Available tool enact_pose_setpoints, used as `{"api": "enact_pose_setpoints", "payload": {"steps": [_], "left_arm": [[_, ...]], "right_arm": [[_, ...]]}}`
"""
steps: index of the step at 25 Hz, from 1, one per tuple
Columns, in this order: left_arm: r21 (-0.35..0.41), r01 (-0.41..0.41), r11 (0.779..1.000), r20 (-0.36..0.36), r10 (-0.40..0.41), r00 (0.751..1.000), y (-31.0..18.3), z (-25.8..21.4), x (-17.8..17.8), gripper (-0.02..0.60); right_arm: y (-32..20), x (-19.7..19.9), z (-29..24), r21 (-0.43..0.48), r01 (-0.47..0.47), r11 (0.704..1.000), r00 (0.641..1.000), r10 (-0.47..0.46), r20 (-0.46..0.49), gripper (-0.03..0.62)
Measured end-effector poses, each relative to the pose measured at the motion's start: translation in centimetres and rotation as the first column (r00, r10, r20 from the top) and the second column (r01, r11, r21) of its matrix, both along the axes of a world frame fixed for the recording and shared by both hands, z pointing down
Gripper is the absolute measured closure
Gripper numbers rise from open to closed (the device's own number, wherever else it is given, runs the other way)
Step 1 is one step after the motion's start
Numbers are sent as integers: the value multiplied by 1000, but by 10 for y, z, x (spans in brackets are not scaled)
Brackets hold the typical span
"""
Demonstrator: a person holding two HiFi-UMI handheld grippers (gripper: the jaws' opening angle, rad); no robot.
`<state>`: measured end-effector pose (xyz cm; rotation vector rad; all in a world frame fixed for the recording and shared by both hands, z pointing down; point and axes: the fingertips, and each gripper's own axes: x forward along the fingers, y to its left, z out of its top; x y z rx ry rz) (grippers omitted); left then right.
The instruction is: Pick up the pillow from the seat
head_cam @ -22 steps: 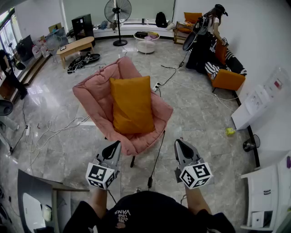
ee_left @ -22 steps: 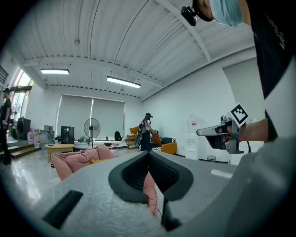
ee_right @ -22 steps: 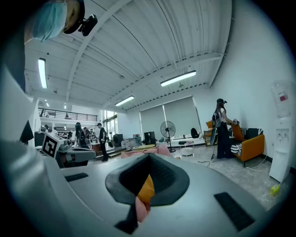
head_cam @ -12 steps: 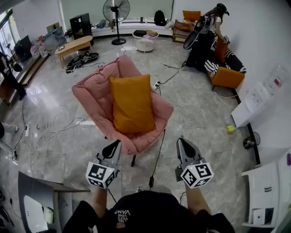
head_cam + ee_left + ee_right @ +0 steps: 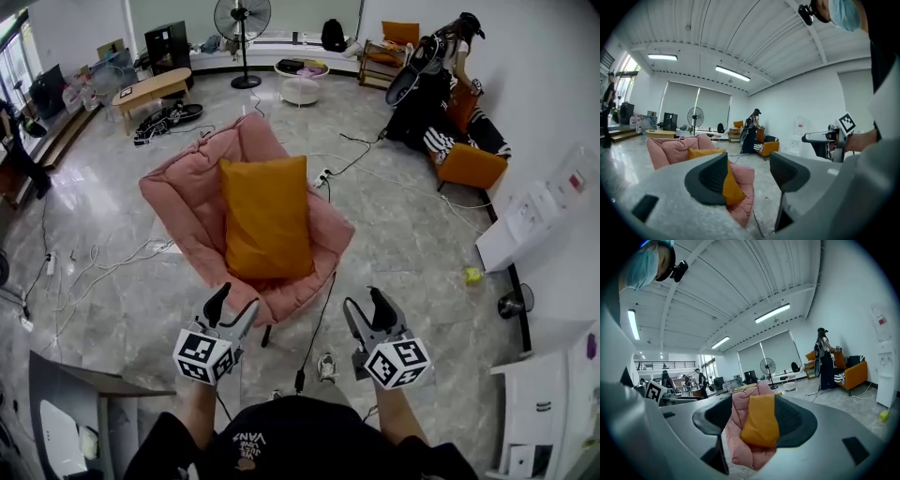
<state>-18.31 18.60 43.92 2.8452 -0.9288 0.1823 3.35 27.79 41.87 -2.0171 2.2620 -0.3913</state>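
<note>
Pillow: the orange pillow (image 5: 267, 217) lay on the seat of the pink chair (image 5: 183, 202), its upper end leaning against the backrest, its lower end near the front edge of the seat
Chair: padded, bowl-shaped, on the grey tiled floor (image 5: 412, 248); a black cable (image 5: 321, 323) ran along the floor past its front right side
Left claw: the left gripper (image 5: 234, 302) was held low in front of the chair, clear of it, with the jaws spread wide and gripping nothing; in the left gripper view the pillow and the chair showed beyond the gap, off toward the left jaw
Right claw: the right gripper (image 5: 367, 307) was level with the left one and well apart from it, jaws also wide and empty, touching nothing; in the right gripper view the pillow showed through the gap, beyond the jaws
Room behind: a standing fan (image 5: 242, 19) by the far wall, a low wooden table (image 5: 155, 89) to the left, a round white table (image 5: 302, 89) near the fan
Far right: a person (image 5: 441, 75) stood bent over an orange sofa (image 5: 469, 161) against the wall
</note>
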Motion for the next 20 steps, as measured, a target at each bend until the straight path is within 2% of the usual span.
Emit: {"api": "enact_pose_setpoints", "payload": {"steps": [10, 20], "left_arm": [[-10, 100, 995, 5, -100, 995, -38, -3, 74, 290], [-18, 209, 978, 14, -209, 978, -51, 2, 131, 288]], "right_arm": [[-52, 83, 8, -34, 77, 996, 997, -77, 17, 319], [-86, 148, 13, -62, 186, 981, 983, -185, 21, 319]]}}
